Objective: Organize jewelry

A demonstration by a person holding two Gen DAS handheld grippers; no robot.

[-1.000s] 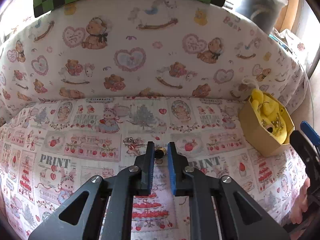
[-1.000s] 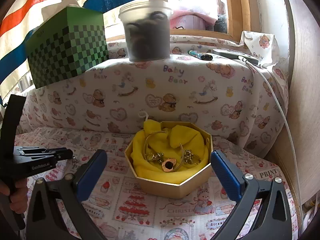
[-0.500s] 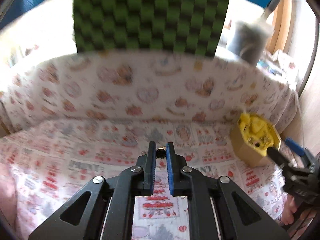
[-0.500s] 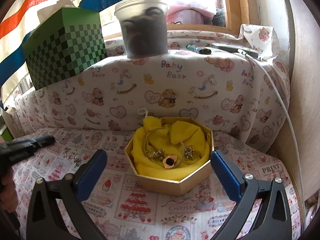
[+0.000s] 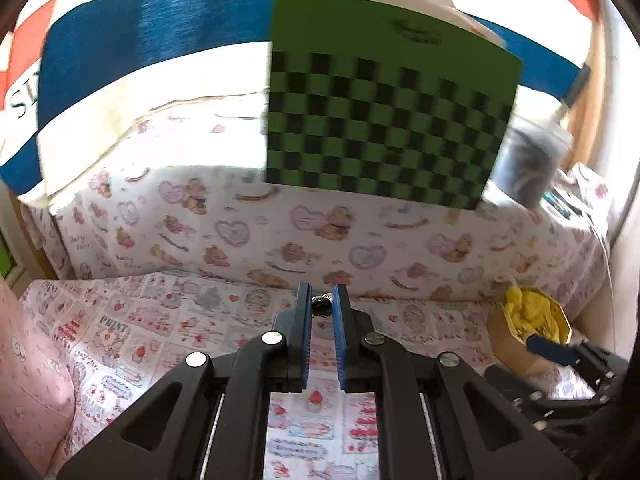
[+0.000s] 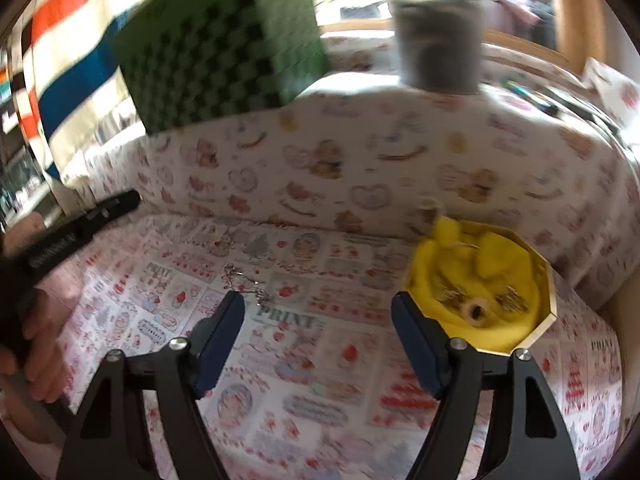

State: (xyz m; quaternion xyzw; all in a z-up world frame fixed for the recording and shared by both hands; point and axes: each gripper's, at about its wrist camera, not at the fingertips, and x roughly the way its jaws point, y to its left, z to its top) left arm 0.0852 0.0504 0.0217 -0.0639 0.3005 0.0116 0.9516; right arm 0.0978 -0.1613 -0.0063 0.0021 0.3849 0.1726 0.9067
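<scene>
Pinching small dark jewelry piece [image 5: 322,306] between left gripper [image 5: 321,304] tips, above cloth [image 5: 168,320]

Right wrist view: the box [image 6: 549,300] sits at right of frame on the cloth [image 6: 320,360], with a ring [image 6: 475,313] and other small pieces in it. A chain [image 6: 248,285] lies on the cloth at centre, left of the box. On the ledge behind stand a carton [image 6: 224,52], upper left, and a tub [image 6: 438,36], upper right. Left wrist view: a small piece, possibly an earring [image 5: 321,305], at centre.
</scene>
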